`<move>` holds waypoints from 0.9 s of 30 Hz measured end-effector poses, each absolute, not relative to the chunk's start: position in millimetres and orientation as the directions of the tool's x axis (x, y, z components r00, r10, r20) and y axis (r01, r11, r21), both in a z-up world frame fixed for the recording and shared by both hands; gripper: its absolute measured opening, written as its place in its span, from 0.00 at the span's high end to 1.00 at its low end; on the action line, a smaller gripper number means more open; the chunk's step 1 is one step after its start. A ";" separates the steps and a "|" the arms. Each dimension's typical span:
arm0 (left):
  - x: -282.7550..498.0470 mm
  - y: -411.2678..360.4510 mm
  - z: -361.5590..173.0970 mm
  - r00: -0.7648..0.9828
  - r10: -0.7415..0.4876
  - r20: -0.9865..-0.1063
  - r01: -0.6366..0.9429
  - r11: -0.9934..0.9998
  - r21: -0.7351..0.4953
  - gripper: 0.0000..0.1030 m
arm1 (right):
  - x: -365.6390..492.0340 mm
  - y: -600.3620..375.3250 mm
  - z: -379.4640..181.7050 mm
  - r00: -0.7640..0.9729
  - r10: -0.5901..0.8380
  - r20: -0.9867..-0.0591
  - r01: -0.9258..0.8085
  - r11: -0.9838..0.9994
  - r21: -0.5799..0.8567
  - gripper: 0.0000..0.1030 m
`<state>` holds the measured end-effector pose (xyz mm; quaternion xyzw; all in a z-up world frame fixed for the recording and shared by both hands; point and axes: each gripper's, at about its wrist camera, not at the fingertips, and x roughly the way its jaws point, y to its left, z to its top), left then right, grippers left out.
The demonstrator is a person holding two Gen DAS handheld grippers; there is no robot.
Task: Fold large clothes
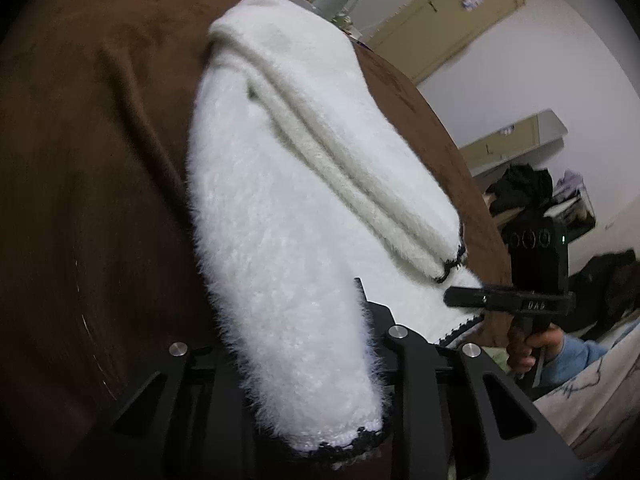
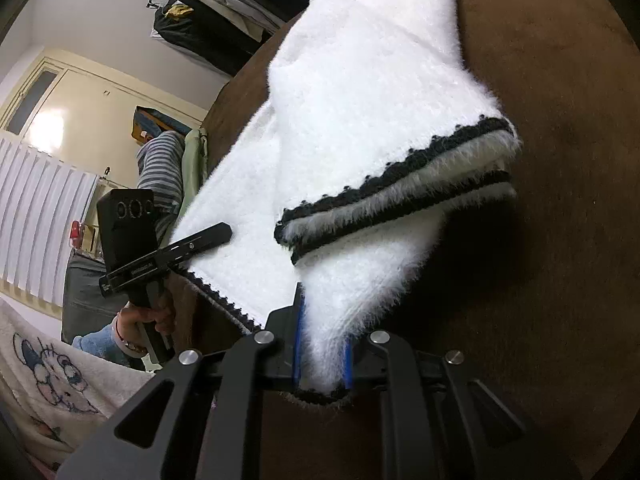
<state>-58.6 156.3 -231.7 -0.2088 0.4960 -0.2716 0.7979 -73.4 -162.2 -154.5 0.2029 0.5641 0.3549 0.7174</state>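
A fluffy white sweater (image 1: 280,184) edged with black scalloped trim (image 2: 396,168) lies lengthwise on a brown suede-like blanket (image 1: 92,200); it is partly folded, with layered edges stacked along one side. In the left wrist view, the left gripper (image 1: 360,380) has its jaws closed onto the near corner of the sweater, white fuzz bulging out between them; the right gripper (image 1: 464,296) shows at the right edge of the garment, held by a hand (image 1: 532,348) in a light blue sleeve (image 1: 580,354). In the right wrist view, the right gripper (image 2: 322,356) is clamped almost fully together on the other near corner, blue-lined fingers (image 2: 298,340) squeezing the fabric; the left gripper (image 2: 216,236) lies against the sweater's far edge. Behind stand a white radiator (image 2: 36,208), a rack of hanging clothes (image 2: 224,4) and cream cupboard doors (image 1: 452,12).
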 end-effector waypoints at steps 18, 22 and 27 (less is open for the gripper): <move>-69.9 150.7 -166.8 0.404 -0.659 -0.635 0.384 0.752 -0.536 0.77 | -87.0 -190.5 -91.0 0.151 0.765 -0.627 -0.374 0.631 0.679 0.86; -81.8 148.2 -159.3 0.363 -0.675 -0.642 0.398 0.736 -0.548 0.77 | -103.6 -198.7 -81.8 0.123 0.765 -0.632 -0.380 0.625 0.682 0.86; -86.2 145.1 -165.8 0.356 -0.675 -0.646 0.373 0.737 -0.564 0.77 | -114.5 -208.1 -92.9 0.135 0.761 -0.634 -0.327 0.639 0.696 0.86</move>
